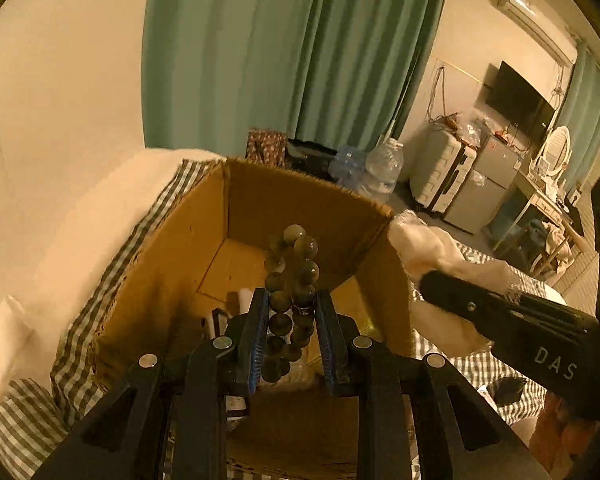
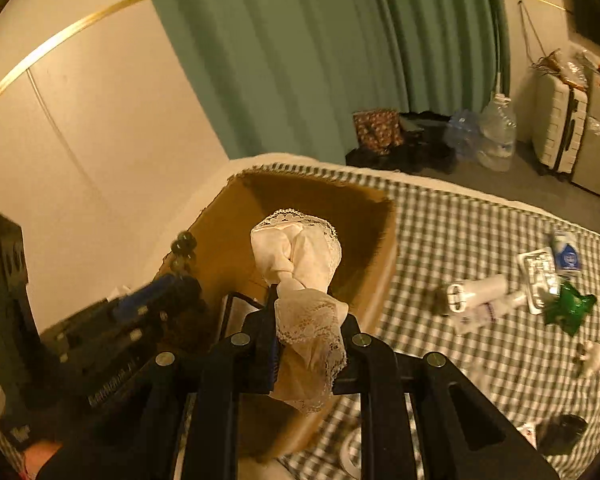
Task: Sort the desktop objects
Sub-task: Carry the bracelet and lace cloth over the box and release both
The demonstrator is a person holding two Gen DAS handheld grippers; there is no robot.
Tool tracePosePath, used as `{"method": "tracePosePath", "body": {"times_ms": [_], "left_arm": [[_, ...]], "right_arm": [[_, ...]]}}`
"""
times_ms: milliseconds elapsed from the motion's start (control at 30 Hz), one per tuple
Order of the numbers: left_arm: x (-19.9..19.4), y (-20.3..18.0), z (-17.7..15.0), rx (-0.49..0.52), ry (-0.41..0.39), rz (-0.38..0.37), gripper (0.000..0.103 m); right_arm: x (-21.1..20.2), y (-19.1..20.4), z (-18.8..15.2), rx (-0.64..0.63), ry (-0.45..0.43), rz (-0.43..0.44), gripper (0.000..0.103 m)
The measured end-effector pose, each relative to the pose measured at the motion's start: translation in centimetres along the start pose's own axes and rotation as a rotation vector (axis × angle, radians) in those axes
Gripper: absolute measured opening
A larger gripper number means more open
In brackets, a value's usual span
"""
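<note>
Left gripper [image 1: 292, 312] clamped on bead bracelet [image 1: 294, 280], string running along fingers, hanging right over cardboard box [image 1: 172, 264] – nearer drop. Right gripper [image 2: 308, 316] pinching lace cloth [image 2: 300, 256], also above box opening.

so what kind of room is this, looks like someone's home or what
Most likely a lived-in bedroom or small studio. The sorting happens on a bed with a checked sheet, with green curtains behind, and a suitcase, a wall TV and a vanity mirror along the far wall.
</note>
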State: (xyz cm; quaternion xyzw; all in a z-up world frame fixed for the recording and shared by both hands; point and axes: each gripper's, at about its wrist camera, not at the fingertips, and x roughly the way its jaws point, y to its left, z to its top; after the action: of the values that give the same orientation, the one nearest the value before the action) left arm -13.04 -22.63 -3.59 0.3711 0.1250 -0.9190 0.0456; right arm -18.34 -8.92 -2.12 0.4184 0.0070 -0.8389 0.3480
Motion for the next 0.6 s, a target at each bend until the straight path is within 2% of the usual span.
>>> {"method": "tracePosePath", "body": {"times_ms": [133,167,200,233,267,300,333,433,500,600], "left_arm": [[0.9,-0.1,-0.4,-0.006,0.017,0.011,0.024],[0.9,0.1,-0.4,-0.010,0.016,0.012,0.025],[0.9,0.1,-0.4,-0.014,0.018,0.018,0.031],[0.8,0.3,-0.3,-0.019,0.022,0.022,0.054],[0.8,0.4,-0.1,-0.027,0.028,0.035,0.071],[0.6,0.5,0.0,-0.041,0.032,0.056,0.097],[0.3,0.6,-0.1,-0.060,0.026,0.080,0.100],[-0.5,0.3,-0.2,-0.075,0.019,0.092,0.100],[-0.6,-0.5,-0.2,-0.070,0.022,0.105,0.100],[-0.8,-2.5,-0.5,-0.057,0.016,0.081,0.101]], "right_arm": [[1.7,0.7,0.1,-0.017,0.026,0.011,0.017],[1.8,0.8,0.2,-0.020,0.025,0.018,0.020],[1.8,0.9,0.3,-0.020,0.019,0.020,0.022],[1.8,1.0,0.5,-0.018,0.012,0.024,0.028],[1.6,1.0,0.6,-0.013,0.004,0.029,0.051],[1.1,0.8,0.8,0.004,-0.025,0.024,0.075],[0.4,0.6,0.8,0.015,-0.058,0.017,0.078],[-2.3,-0.8,0.4,0.020,-0.162,-0.005,0.078],[-3.9,-2.4,-0.2,0.039,-0.191,-0.049,0.078],[-6.1,-6.1,-1.5,0.100,-0.192,-0.098,0.078]]}}
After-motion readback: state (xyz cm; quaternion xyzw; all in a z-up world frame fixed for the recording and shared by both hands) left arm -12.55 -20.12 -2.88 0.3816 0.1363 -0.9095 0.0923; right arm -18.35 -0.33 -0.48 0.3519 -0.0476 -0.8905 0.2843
